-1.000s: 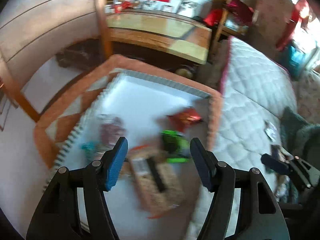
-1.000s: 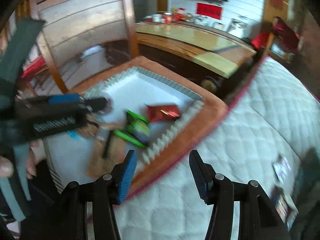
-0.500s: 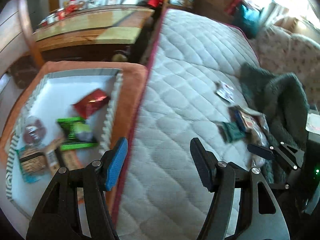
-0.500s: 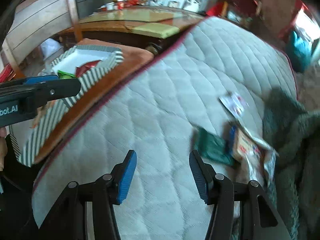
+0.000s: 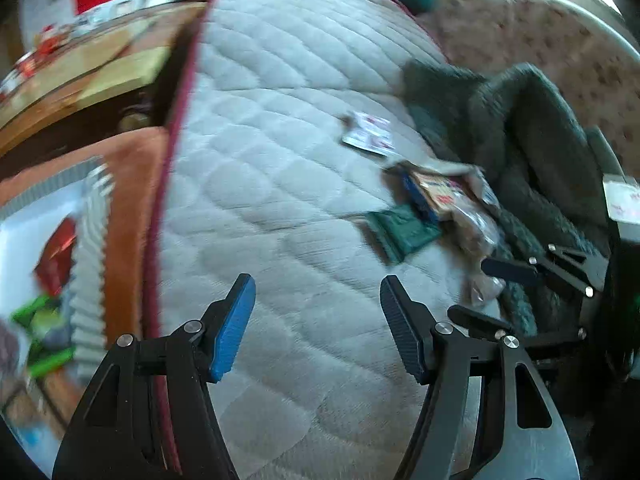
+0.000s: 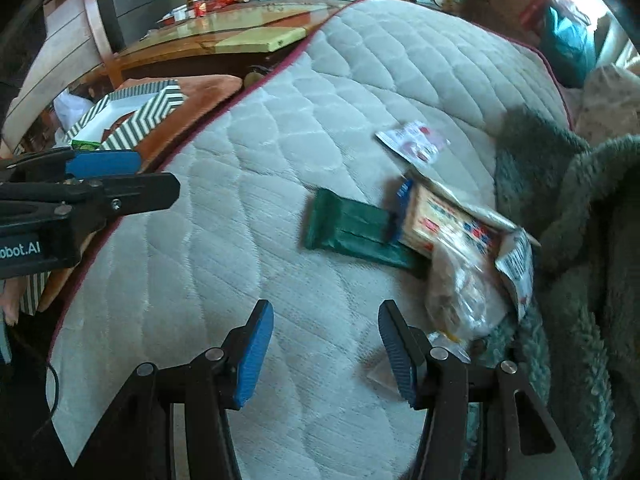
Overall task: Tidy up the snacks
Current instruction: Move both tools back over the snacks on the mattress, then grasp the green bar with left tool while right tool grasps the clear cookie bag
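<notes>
Several snack packets lie on a quilted bed: a dark green packet (image 6: 352, 232) (image 5: 402, 232), an orange and blue packet (image 6: 448, 224) (image 5: 436, 196), a clear bag of snacks (image 6: 456, 300) and a white and red packet (image 6: 416, 144) (image 5: 370, 136). My right gripper (image 6: 326, 344) hangs open over the bed just below the green packet, nothing between its fingers. My left gripper (image 5: 318, 320) is open too, over bare quilt left of the pile. A striped box (image 5: 90, 264) (image 6: 140, 116) at the left holds a red packet (image 5: 58, 252) and a green one (image 5: 44, 328).
The box sits on an orange stool (image 5: 132, 208) by the bed's red-piped edge. A dark green fleece blanket (image 6: 580, 240) is bunched right of the snacks. A wooden table (image 6: 224, 40) stands beyond. The left gripper shows at the left of the right wrist view (image 6: 120, 188).
Both grippers swung from over the striped box rightward onto the bed and came lower toward the snack pile. Their jaws kept the same width.
</notes>
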### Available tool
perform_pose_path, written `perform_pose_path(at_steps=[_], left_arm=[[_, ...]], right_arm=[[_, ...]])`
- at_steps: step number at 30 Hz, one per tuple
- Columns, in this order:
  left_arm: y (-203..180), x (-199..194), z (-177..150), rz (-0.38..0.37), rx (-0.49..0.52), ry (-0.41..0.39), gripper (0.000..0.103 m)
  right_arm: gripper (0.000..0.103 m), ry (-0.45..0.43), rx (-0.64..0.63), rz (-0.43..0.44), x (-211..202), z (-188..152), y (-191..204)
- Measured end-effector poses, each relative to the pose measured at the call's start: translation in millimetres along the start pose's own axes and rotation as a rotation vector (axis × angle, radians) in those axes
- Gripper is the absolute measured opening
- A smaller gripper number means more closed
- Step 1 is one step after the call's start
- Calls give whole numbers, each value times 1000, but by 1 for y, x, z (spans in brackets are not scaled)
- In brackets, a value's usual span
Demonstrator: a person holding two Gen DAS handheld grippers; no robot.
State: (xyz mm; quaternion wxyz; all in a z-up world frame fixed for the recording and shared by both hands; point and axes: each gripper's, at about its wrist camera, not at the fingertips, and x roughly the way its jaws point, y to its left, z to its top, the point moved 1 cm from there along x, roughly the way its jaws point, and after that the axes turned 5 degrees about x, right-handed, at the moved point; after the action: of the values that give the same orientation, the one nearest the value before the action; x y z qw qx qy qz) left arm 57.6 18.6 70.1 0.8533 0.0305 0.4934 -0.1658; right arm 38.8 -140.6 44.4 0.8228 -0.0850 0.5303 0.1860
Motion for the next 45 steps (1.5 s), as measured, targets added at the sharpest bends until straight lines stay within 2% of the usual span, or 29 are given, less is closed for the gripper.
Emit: perform_pose_path(at_steps=[3,7,13,15,20,25,27,33,35,38,39,41,43,45], left_arm=[[-10,20,12,-72,102,38,65],[-28,50,27,-114,233,112,65],[-62,77,42,-169,392,172,65],[-71,85,47,-168,428,187,65],[-86,105,59,-103,492,225,65],[-89,111,74,-119,493,229,66],[-94,115,77,-120,516,235,71],[-125,117,67,-92,772,195,73],[-132,127,61,-57,840,209,74],[-135,129,60,-54,823,197,72],[-132,128,61,-79,787,199,69],[-126,121,58,-134,745,197,55],[-119,110,51,-191,716,193,49],[-112,99,43,-295,695,213,47]], right_arm=[[53,22,40,-7,0,-8,-21],[53,37,108,-4,-3,-14,-51],[53,36,176,-4,-8,-16,-80],[53,32,195,6,-9,-16,-86],[55,27,199,14,-11,-17,-88],[58,33,205,19,-10,-17,-90],[59,32,215,25,-9,-17,-92],[60,22,241,34,-13,-18,-100],[60,20,249,37,-13,-18,-102],[61,22,261,45,-13,-19,-106],[61,24,261,45,-12,-18,-106],[61,25,264,43,-12,-18,-108],[61,25,271,44,-13,-17,-112],[61,30,275,42,-13,-18,-116]])
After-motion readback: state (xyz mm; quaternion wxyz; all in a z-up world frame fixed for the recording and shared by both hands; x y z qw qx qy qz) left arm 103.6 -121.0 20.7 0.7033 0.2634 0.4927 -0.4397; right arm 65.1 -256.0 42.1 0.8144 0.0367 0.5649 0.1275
